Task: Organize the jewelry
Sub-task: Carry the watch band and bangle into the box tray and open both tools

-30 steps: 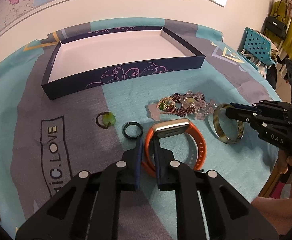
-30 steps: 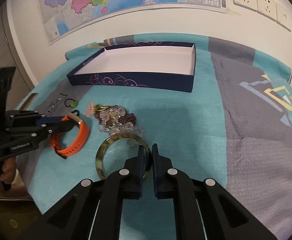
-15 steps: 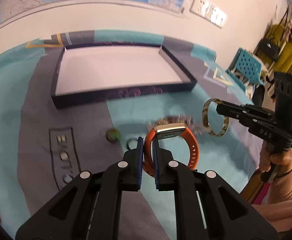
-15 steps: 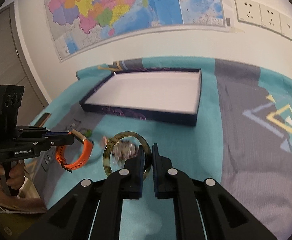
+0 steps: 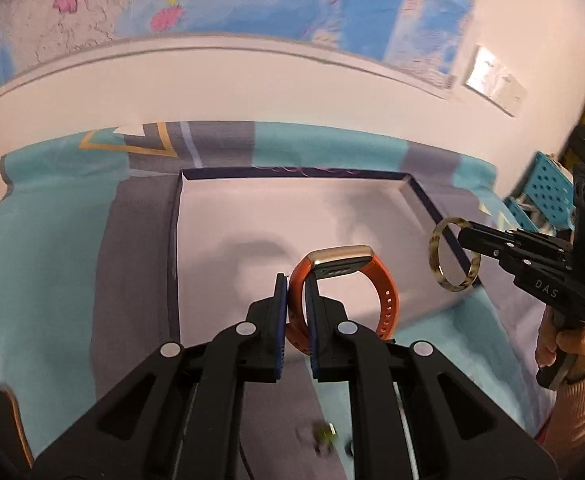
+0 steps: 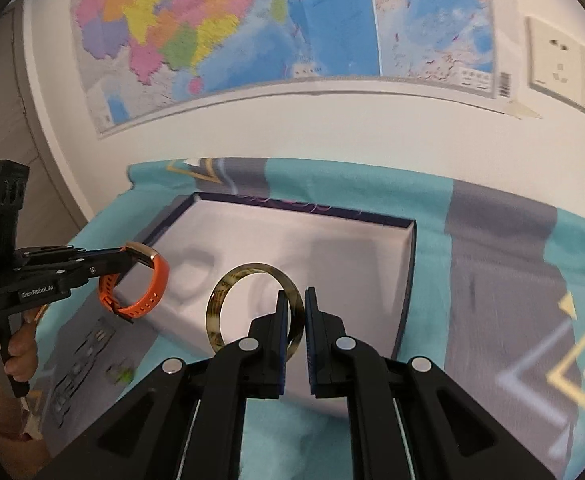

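My left gripper (image 5: 295,286) is shut on the strap of an orange watch (image 5: 376,280) with a gold face, held in the air over the front part of the navy box (image 5: 174,240) with a white inside. My right gripper (image 6: 294,303) is shut on the rim of a mottled green-brown bangle (image 6: 228,292), held above the box's (image 6: 410,272) front edge. Each gripper shows in the other's view: the right one with the bangle (image 5: 438,256), the left one with the watch (image 6: 156,280).
The box lies on a teal and grey cloth (image 6: 492,248) near a white wall with a map (image 6: 232,20). A small green bead piece (image 5: 324,434) lies on the cloth below my left gripper. A blue chair (image 5: 548,196) stands at the right.
Both grippers have lifted their pieces off the cloth and carried them forward over the box. The pile of beads has dropped out of view.
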`<state>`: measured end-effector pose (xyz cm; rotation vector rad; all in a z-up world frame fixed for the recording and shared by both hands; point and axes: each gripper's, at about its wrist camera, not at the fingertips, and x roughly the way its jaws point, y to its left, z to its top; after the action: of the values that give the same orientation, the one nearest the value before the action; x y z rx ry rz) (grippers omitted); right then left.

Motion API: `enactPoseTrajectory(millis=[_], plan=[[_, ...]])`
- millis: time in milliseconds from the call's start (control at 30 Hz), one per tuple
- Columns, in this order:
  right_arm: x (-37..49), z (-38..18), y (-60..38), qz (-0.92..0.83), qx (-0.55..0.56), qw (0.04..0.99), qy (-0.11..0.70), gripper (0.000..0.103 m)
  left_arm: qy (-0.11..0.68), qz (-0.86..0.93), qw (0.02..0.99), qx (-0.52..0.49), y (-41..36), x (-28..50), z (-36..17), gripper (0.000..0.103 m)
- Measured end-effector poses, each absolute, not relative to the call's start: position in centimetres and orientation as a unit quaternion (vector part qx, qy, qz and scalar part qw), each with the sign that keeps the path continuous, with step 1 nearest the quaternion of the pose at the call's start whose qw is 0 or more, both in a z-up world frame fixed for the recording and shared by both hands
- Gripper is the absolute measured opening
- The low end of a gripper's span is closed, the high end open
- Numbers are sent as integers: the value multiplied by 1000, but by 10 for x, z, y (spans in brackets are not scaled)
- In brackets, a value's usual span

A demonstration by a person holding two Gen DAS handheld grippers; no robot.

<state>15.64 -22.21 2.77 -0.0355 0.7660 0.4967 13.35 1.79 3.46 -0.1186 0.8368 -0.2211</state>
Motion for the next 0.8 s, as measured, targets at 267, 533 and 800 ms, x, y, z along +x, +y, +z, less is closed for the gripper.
enactPoseTrajectory(millis=[267,533,800], plan=[[227,8,-197,231,-24,882,411,7,431,-89,896,-61,17,198,14,10],[271,-9,-187,212,-26,866,453,7,457,-74,885,-50,12,243,-4,11],[287,-18,-181,180,-23,862,473,8,477,-56,876,-49,7,264,-11,9]])
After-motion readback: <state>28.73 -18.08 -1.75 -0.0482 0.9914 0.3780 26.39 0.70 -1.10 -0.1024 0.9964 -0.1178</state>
